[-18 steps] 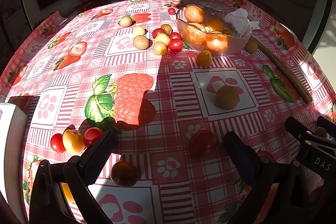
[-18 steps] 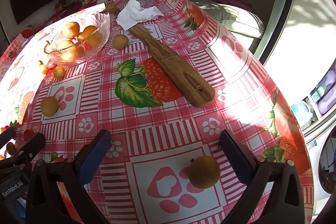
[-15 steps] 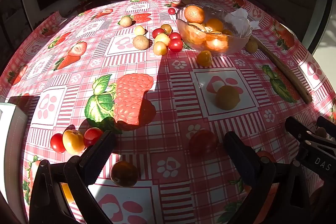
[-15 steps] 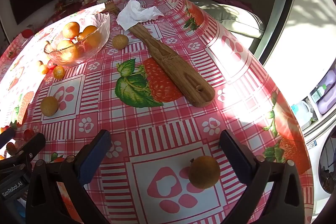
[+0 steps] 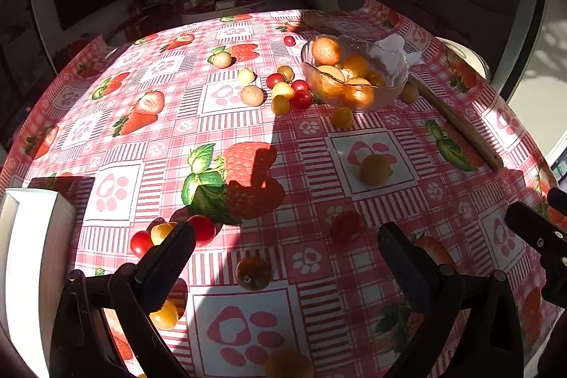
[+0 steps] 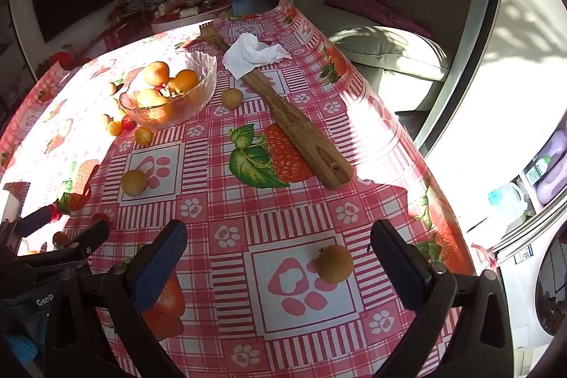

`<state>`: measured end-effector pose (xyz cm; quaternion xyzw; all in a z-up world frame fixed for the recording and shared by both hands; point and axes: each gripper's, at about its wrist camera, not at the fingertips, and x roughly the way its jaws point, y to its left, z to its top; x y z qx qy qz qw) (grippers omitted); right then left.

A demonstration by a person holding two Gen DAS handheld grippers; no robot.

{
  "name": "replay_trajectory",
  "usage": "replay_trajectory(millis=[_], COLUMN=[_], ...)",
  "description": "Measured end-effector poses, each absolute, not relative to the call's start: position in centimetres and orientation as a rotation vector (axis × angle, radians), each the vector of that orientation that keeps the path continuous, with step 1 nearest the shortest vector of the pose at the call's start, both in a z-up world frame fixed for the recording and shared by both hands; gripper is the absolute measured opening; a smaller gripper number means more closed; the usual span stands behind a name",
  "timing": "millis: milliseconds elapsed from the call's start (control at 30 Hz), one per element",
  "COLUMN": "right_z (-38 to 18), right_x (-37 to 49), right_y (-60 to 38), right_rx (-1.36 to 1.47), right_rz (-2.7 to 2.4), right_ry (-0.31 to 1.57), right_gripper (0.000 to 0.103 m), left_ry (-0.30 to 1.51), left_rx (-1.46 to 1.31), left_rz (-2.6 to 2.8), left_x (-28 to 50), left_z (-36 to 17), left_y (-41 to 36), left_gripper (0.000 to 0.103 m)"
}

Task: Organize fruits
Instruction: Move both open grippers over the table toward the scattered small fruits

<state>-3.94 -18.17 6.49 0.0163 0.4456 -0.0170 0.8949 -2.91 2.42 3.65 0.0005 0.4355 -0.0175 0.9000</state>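
A glass bowl point(image 5: 397, 84) with several oranges stands at the far side of the strawberry-print table; it also shows in the right wrist view point(image 6: 205, 84). Small fruits lie scattered: a cluster point(image 5: 287, 91) left of the bowl, a brown fruit point(image 5: 375, 169), a red tomato point(image 5: 348, 226), a dark fruit point(image 5: 253, 272), and cherries point(image 5: 170, 234) by the left finger. My left gripper point(image 5: 283, 254) is open and empty above the dark fruit. My right gripper point(image 6: 278, 254) is open and empty, a brown fruit point(image 6: 335, 263) between its fingers.
A long wooden paddle point(image 6: 297, 130) lies diagonally right of the bowl with a white tissue point(image 6: 253, 55) on its far end. A white box point(image 5: 32, 254) stands at the table's left edge. The table edge drops off on the right point(image 6: 407, 137).
Both grippers have shifted slightly, the fruits near the fingers sit a little differently in view. Nothing was grasped or released.
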Motion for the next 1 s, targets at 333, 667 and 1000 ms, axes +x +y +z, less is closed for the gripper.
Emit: replay_trajectory(millis=[333, 667, 1000], right_z=[6.9, 6.7, 6.8], right_x=[-10.3, -15.0, -16.6], right_y=[-13.4, -11.7, -10.6], right_rx=[0.091, 0.071, 0.059], right_rz=[0.174, 0.186, 0.191], right_ry=[0.993, 1.04, 1.046], right_gripper=[0.103, 0.103, 0.103], left_ry=[1.041, 1.02, 1.075], left_rx=[-0.158, -0.235, -0.105], left_rz=[-0.03, 0.01, 0.065], left_x=[-10.3, -16.4, -17.3], left_z=[3.1, 2.6, 2.7], left_y=[9.2, 12.8, 12.9], left_gripper=[0.103, 0.103, 0.103])
